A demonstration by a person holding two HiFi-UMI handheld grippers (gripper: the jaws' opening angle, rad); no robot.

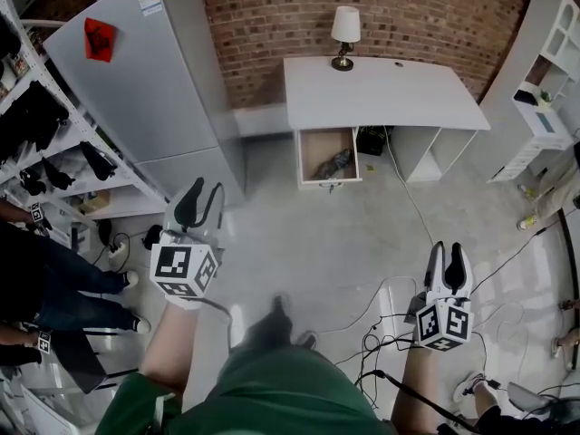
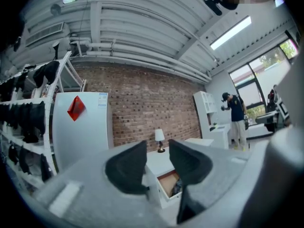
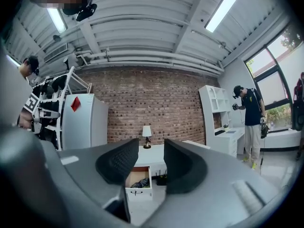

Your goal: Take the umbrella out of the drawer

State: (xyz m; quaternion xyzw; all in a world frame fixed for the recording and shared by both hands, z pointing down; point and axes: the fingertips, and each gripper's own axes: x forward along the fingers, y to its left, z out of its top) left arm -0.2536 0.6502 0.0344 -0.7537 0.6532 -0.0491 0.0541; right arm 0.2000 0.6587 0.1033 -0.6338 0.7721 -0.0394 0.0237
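Note:
A white desk point(image 1: 381, 93) stands against the brick wall, with its drawer point(image 1: 306, 155) pulled open. A dark folded umbrella point(image 1: 333, 163) lies inside the drawer. Both grippers are held far back from the desk, over the concrete floor. My left gripper point(image 1: 201, 205) is at the lower left, jaws apart with nothing between them. My right gripper point(image 1: 449, 259) is at the lower right, also open and empty. Past the left gripper point(image 2: 157, 146), the drawer point(image 2: 164, 186) and umbrella point(image 2: 176, 186) show small. Between the fingers of the right gripper point(image 3: 151, 146) the umbrella point(image 3: 140, 182) shows in the drawer point(image 3: 137, 192).
A table lamp point(image 1: 344, 30) sits on the desk's back edge. A tall grey cabinet point(image 1: 145, 80) and shelves of dark items point(image 1: 36, 125) stand at the left, a white shelf unit point(image 1: 544, 89) at the right. Cables point(image 1: 381, 333) trail on the floor. People stand left point(image 1: 45, 279) and near the window point(image 3: 249, 122).

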